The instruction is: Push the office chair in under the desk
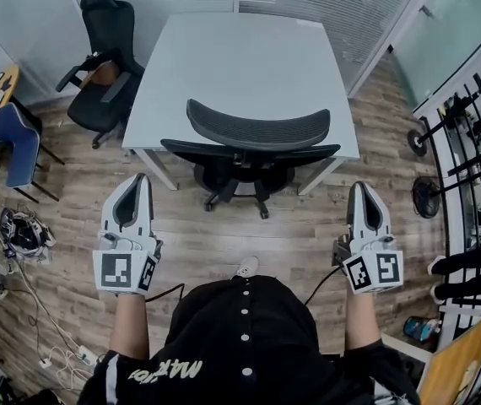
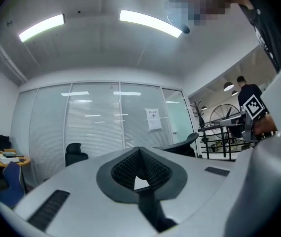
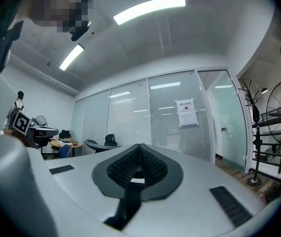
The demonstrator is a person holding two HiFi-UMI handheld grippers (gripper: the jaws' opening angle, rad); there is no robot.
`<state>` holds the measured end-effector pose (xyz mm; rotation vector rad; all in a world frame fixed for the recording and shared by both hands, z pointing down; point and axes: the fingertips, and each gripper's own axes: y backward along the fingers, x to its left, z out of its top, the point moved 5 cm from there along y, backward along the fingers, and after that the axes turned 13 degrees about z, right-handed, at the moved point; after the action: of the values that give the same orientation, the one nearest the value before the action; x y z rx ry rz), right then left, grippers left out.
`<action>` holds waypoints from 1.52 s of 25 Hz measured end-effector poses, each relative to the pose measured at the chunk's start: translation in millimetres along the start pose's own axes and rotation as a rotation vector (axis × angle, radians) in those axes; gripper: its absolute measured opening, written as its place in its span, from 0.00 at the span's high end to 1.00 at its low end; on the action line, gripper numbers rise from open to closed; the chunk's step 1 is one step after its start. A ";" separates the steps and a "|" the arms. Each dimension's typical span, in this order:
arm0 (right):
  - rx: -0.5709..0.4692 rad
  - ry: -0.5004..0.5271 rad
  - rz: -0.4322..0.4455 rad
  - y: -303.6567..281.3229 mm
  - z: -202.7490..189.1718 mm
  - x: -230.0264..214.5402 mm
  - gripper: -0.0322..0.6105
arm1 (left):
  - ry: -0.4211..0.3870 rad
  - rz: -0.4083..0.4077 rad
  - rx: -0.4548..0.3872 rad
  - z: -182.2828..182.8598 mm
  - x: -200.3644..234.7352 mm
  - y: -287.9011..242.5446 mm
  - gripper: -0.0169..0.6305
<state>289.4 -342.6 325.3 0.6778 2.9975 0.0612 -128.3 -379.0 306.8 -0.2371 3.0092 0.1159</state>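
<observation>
The wooden floor (image 1: 299,243) fills most of the head view. The big white desk (image 1: 240,57) sits in the upper middle of the frame, and its top is bare. A glass wall (image 2: 96,122) with blinds runs behind it.

The office chair (image 1: 257,133) is in the middle of the frame, at the near edge of the desk. Its curved mesh back lies right along that edge. The seat is hidden under the desk top. Its wheeled foot (image 1: 239,188) pokes out a little on the near side. A second black chair (image 1: 105,66) stands in the upper left, beside the desk. A blue chair (image 1: 17,146) is at the far left.

The person in the black top (image 1: 240,344) stands at the bottom of the frame. They hold one gripper out on each side.

The left gripper (image 1: 139,184) is in the lower left, away from the office chair. Its jaws are pressed together with nothing between them. The right gripper (image 1: 360,191) is in the lower right, also away from the chair. Its jaws are pressed together and empty too.

I think the job looks just about done, because the chair is tucked in. At most, one more small push would bring the wheels under.
</observation>
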 end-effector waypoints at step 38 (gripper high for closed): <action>0.013 0.064 -0.054 8.3 -4.2 11.5 0.91 | -0.048 0.028 -0.033 3.0 -0.6 13.3 0.95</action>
<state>282.3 -330.3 329.3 0.6075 3.0782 0.0626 -129.5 -365.6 304.8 -0.1925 2.9653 0.1714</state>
